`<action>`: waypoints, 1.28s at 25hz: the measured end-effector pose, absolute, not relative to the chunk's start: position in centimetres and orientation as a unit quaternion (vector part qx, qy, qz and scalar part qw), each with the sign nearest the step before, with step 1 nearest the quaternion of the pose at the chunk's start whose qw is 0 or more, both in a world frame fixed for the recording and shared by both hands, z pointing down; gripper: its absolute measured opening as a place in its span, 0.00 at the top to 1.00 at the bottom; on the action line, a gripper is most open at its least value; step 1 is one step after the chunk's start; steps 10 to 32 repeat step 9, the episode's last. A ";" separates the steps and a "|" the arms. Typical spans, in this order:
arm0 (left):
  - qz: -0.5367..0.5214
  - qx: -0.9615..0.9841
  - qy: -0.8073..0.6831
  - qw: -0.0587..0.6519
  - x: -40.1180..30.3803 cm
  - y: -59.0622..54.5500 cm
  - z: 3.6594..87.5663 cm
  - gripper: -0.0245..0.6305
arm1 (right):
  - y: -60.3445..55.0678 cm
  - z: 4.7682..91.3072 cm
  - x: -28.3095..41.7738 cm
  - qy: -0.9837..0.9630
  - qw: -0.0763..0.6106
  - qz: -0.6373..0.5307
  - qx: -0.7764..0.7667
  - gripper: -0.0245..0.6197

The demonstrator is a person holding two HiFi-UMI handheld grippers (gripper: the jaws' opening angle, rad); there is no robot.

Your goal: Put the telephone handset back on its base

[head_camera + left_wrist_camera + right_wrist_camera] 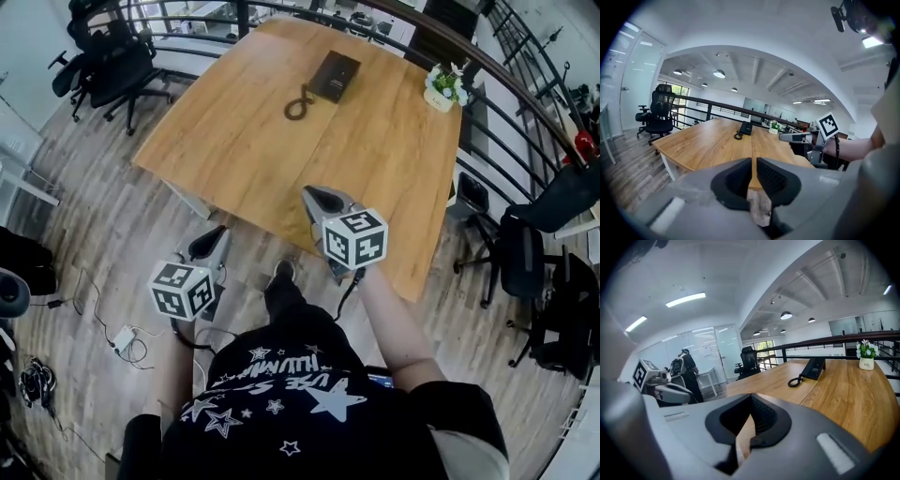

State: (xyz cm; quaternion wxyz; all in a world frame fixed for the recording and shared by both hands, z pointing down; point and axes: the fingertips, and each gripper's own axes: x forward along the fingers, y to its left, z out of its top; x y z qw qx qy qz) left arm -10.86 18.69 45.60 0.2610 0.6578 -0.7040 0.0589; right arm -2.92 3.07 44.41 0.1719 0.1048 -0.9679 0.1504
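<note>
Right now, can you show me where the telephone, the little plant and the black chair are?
telephone [335, 75]: head view, middle of its dark body.
little plant [445, 82]: head view, on its green leaves.
black chair [117, 61]: head view, around the chair's middle.

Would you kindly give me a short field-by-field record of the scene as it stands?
table: wooden, in front of the person
telephone: black, at the table's far end; too distant to tell if it is hung up
cord: coiled, lying beside the telephone
potted plant: far right corner
left tool: shut, empty, short of the near edge
right tool: shut, empty, at the near edge
</note>
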 end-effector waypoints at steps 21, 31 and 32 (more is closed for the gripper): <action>0.056 0.651 -0.710 0.262 -6.2 23.2 44.8 0.91 | 7.7 43.8 1.5 -0.969 0.180 0.144 0.090 0.96; 0.056 0.651 -0.710 0.262 -6.2 23.2 44.8 0.91 | 7.7 43.8 1.5 -0.969 0.180 0.144 0.090 0.96; 0.056 0.651 -0.710 0.262 -6.2 23.2 44.8 0.91 | 7.7 43.8 1.5 -0.969 0.180 0.144 0.090 0.96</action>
